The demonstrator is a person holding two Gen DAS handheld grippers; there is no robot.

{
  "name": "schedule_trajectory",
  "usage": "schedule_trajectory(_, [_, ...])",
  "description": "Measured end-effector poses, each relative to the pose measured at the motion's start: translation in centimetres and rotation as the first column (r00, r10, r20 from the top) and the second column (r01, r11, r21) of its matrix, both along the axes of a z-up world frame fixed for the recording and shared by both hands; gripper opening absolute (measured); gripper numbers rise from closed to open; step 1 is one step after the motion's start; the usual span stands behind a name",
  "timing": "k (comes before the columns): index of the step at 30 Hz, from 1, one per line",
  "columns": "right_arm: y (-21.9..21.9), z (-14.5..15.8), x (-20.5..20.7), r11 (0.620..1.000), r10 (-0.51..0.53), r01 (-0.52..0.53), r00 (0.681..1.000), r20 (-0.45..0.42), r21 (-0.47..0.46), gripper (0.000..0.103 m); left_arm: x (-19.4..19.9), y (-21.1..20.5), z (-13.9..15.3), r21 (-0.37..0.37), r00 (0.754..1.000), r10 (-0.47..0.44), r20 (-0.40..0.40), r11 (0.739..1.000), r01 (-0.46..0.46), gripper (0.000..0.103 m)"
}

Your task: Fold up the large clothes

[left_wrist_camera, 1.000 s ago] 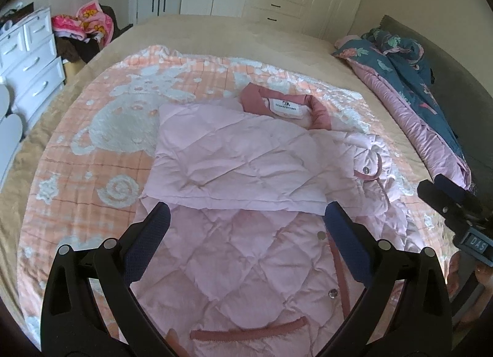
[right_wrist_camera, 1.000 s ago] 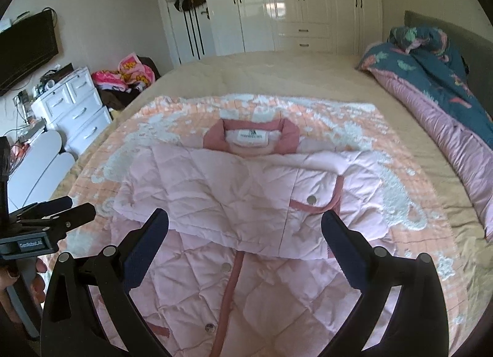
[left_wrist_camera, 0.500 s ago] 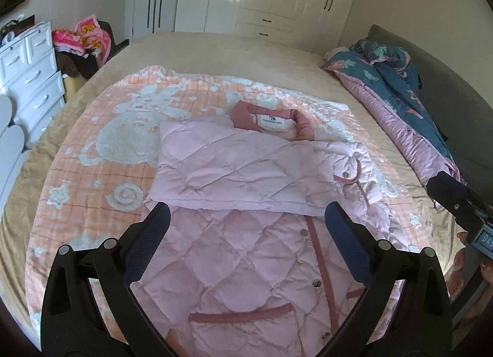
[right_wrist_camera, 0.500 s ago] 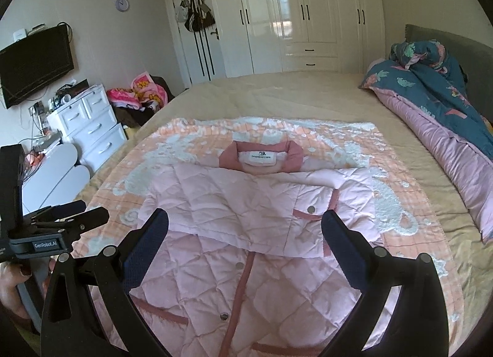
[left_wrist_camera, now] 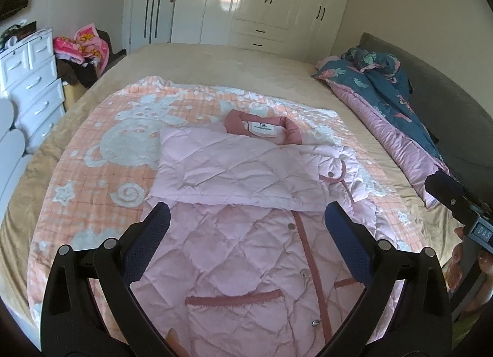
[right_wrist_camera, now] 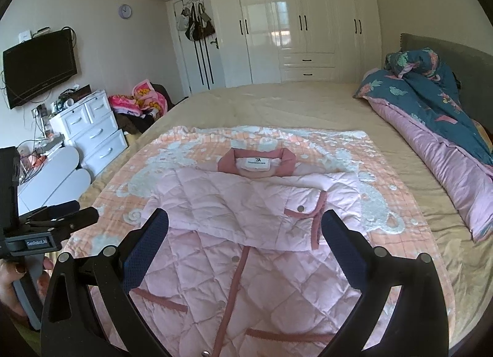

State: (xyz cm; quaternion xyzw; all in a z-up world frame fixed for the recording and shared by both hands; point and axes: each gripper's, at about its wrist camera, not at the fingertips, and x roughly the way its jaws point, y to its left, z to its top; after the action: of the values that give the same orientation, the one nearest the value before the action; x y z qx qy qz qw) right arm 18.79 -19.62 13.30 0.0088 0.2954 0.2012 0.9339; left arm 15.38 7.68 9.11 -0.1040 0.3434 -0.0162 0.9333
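A pale pink quilted jacket (left_wrist_camera: 240, 233) (right_wrist_camera: 246, 252) with darker pink trim lies flat on the bed, collar away from me, both sleeves folded across its chest. My left gripper (left_wrist_camera: 246, 233) hovers open above the jacket's lower half, nothing between its blue-padded fingers (left_wrist_camera: 151, 243). My right gripper (right_wrist_camera: 245, 233) is open too, held above the jacket near its hem. Each gripper shows at the edge of the other's view, held in a hand: the right gripper (left_wrist_camera: 456, 203), the left gripper (right_wrist_camera: 46, 227).
An orange-and-white patterned blanket (left_wrist_camera: 101, 153) lies under the jacket on a beige bed (right_wrist_camera: 277, 101). A rolled blue and pink duvet (right_wrist_camera: 437, 116) runs along the right side. White drawers (right_wrist_camera: 92, 135) stand left, white wardrobes (right_wrist_camera: 292, 24) behind.
Both grippers have pulled back and risen from the jacket, so more of the room and the jacket's lower half shows. The jacket has not moved. Both stay open.
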Motion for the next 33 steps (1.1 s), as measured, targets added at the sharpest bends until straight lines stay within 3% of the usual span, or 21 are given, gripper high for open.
schedule_trajectory(25, [-5.3,-3.3,-3.9,0.997,-0.064,0.063,0.998,-0.012,-0.045,0.099,-4.4,-0.4,-3.3,-0.02,1.0,0.021,-0.011,1.0,-0.021,0.094])
schedule_trajectory(33, [-6.9,-4.7,-4.6,0.995,-0.082,0.08,0.996,-0.032,-0.06,0.099,-5.5,-0.7,-4.2,0.003,0.999,0.03,-0.021,1.0,-0.03,0.094])
